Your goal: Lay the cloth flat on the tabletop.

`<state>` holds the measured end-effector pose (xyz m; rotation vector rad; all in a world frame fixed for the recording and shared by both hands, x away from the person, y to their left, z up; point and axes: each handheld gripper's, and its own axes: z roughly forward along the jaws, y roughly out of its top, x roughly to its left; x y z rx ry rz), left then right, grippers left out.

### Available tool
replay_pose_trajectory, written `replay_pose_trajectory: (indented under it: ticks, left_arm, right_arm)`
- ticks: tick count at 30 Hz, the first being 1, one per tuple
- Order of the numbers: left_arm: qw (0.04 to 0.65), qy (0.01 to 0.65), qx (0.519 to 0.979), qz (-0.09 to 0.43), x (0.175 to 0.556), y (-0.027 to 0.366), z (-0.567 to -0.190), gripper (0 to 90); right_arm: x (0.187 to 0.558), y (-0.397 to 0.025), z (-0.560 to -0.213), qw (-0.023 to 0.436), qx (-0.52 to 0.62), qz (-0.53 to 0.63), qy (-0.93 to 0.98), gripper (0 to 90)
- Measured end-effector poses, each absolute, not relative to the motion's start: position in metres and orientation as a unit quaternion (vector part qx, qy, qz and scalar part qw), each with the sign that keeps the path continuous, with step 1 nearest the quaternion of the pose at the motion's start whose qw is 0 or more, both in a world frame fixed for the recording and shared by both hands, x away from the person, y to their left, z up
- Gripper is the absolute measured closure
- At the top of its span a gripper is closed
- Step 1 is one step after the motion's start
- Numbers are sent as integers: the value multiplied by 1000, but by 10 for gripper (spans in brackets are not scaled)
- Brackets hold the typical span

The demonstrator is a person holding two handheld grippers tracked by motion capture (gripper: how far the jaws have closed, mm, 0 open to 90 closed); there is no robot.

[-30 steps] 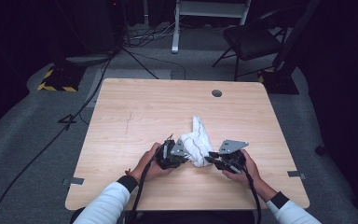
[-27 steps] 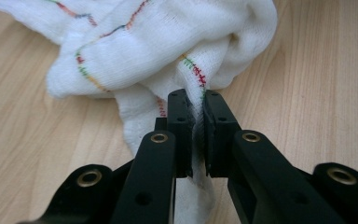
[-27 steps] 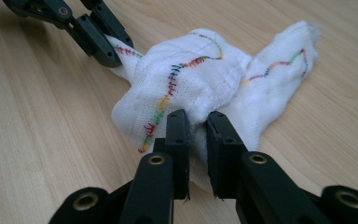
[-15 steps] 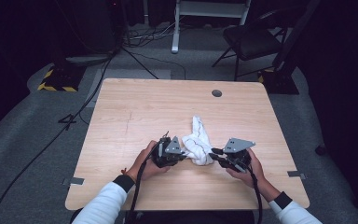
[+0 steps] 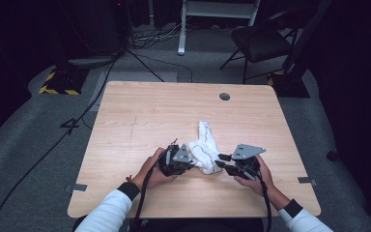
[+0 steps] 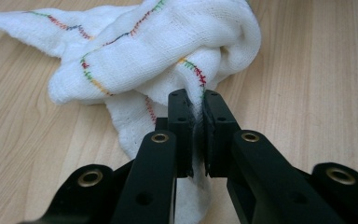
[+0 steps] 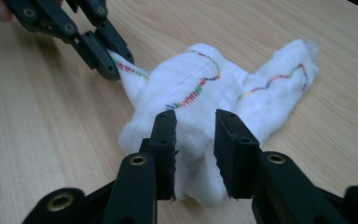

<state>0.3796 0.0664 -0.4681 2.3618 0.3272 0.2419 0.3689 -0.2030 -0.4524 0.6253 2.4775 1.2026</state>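
now the left tongs point(image 6: 196, 121) pinch the white cloth point(image 6: 168, 51); it lies between the right tongs' point(image 7: 193, 140) parted jaws.

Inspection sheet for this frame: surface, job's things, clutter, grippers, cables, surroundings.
Surface: light wooden table, round grommet hole near the far edge.
Job's things: white cloth with coloured stitching, bunched up near the front.
Clutter: nothing seen.
Grippers: left gripper shut on a fold of the cloth; right gripper open, jaws either side of a cloth bulge.
Cables: gripper cables trail off the near edge; black cable on the floor.
Surroundings: grey carpet, folding chair, dark room.
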Motion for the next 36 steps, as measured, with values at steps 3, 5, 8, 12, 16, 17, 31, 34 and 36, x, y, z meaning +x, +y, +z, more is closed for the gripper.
replay_pose_trajectory:
  ticks: [3, 5, 8, 12, 16, 17, 31, 34, 36]
  left_arm:
    - [361, 116, 921, 89, 376, 62, -469, 836]
    - [357, 108, 924, 89, 374, 59, -471, 836]
    - [353, 105, 926, 87, 373, 58, -472, 837]
    - [355, 108, 925, 87, 374, 59, -472, 838]
    - [356, 113, 923, 93, 376, 63, -470, 839]
    - [355, 111, 923, 95, 376, 64, -469, 839]
    - [357, 94, 927, 68, 372, 64, -473, 837]
    - [346, 85, 932, 63, 368, 59, -476, 836]
    - [344, 81, 934, 62, 367, 58, -477, 835]
  right_arm:
    - [367, -199, -453, 143, 209, 424, 870, 648]
    - [366, -196, -455, 152, 204, 411, 876, 667]
    - [366, -194, -459, 155, 206, 400, 880, 778]
    - [366, -196, -459, 163, 207, 396, 880, 900]
    - [366, -199, -456, 178, 209, 393, 877, 900]
    - [367, -201, -455, 186, 213, 394, 875, 900]
    - [369, -199, -461, 143, 213, 387, 886, 639]
    - [369, -194, -467, 135, 208, 372, 894, 638]
    - [368, -193, -468, 136, 203, 369, 897, 675]
